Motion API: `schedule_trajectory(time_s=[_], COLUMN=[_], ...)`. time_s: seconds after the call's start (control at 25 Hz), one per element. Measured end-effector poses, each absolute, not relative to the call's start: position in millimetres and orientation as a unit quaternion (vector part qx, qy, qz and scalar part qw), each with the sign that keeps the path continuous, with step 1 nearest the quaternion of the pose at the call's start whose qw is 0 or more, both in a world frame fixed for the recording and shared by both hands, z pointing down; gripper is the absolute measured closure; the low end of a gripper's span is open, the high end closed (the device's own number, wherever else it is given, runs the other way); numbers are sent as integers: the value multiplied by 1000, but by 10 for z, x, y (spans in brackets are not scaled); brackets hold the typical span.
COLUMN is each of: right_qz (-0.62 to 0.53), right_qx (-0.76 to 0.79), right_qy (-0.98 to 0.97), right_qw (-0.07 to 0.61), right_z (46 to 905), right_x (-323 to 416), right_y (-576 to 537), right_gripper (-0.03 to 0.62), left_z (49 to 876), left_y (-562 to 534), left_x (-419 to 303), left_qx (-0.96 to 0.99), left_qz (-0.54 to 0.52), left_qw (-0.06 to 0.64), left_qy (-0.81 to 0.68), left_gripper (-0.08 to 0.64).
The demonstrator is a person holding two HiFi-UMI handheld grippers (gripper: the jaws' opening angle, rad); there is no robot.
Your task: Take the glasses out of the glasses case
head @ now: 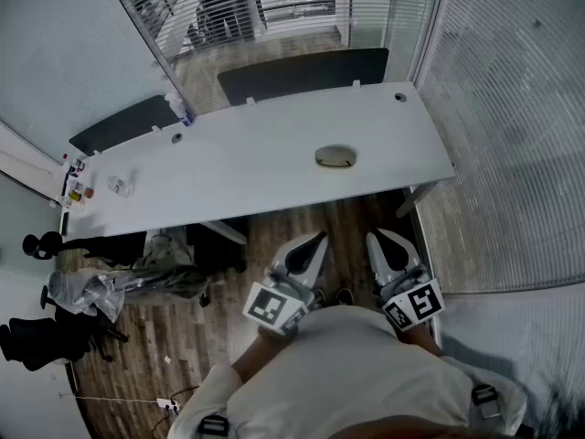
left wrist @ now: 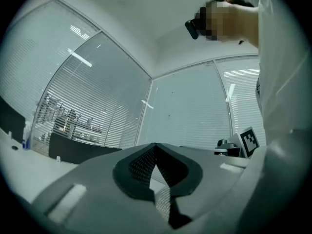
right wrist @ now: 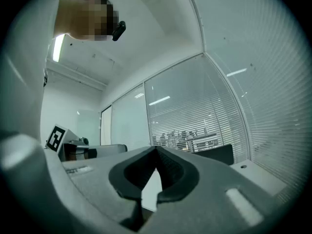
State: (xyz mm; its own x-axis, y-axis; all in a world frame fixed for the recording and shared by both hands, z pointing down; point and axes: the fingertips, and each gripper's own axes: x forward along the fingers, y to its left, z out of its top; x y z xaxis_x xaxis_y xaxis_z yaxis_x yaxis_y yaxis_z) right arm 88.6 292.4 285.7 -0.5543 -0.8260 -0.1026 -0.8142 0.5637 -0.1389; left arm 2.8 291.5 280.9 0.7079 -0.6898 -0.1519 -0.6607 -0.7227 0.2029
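While both were held short of the surface (head: pixel 247 158), left tool (head: pixel 318 238) & right tool (head: pixel 375 238) each had jaws pressed together w/ nothing between them. Glasses case (head: pixel 335 156) lay toward the surface's right side, well apart from both tools, and looked shut; glasses not visible, prob. inside. Risk as I judged it: arriving w/ jaws closed would shove the smooth case, skidding it toward an edge. A one-sided pinch could flip it.
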Motion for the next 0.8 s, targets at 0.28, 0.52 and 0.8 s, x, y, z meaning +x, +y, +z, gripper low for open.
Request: schedule_trajectory(time_s=[0.28, 0.52, 0.8], right_qz=[-29, -35, -54], right_qx=[-463, -462, -466], right_qy=[883, 884, 879], right_qw=[72, 66, 83], right_z=[2866, 2922, 2925], right_x=[872, 859, 950], right_y=[2897, 2873, 2817], right_gripper=[594, 594, 594], left_z=[2796, 2868, 2894], left_y=[2880, 2855, 2804], left_x=[31, 33, 75], left_qx=[922, 922, 924], left_qz=[-109, -106, -100], left_qw=[67, 77, 77], left_qy=[-367, -365, -362], left_gripper=[560, 560, 560])
